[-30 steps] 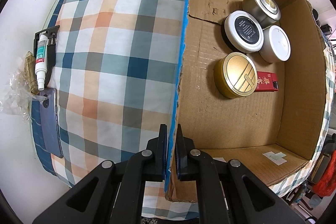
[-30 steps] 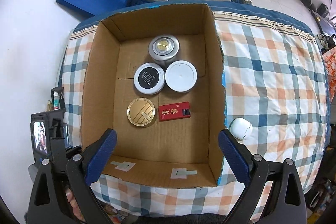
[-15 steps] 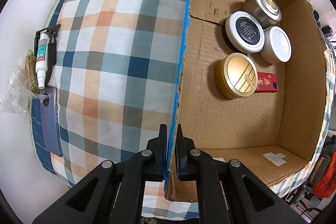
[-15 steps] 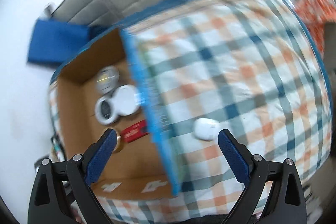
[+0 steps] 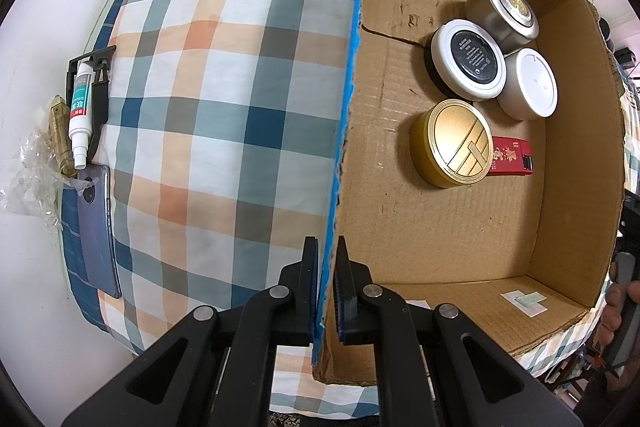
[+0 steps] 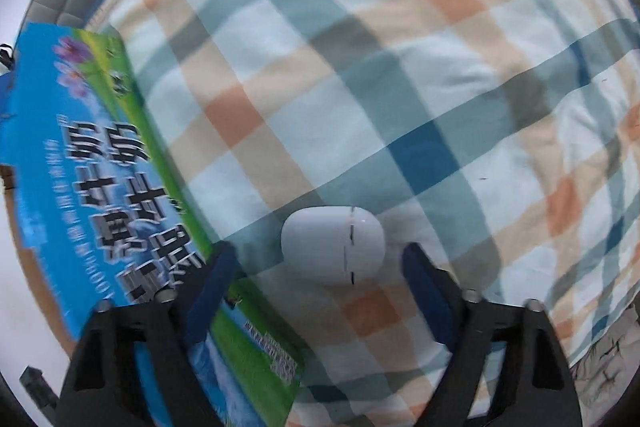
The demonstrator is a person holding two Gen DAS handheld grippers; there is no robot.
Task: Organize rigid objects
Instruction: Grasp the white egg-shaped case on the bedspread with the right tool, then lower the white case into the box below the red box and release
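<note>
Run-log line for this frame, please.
left gripper: shut on box wall | right gripper: open, straddling white case | case outside box

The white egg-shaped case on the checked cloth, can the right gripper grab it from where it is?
Probably yes. The right gripper is open, and the white case lies on the checked cloth just ahead between its fingers. Nothing covers it; the box wall stands beside the left finger.

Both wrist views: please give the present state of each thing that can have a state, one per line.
Left gripper: shut on the box wall.
Right gripper: open, around the white case, not touching.
Cardboard box: open on top, upright.
White case: closed, lying on the checked cloth.
Gold tin: lid on.
Silver tin: lid on.
Phone: face down.
</note>
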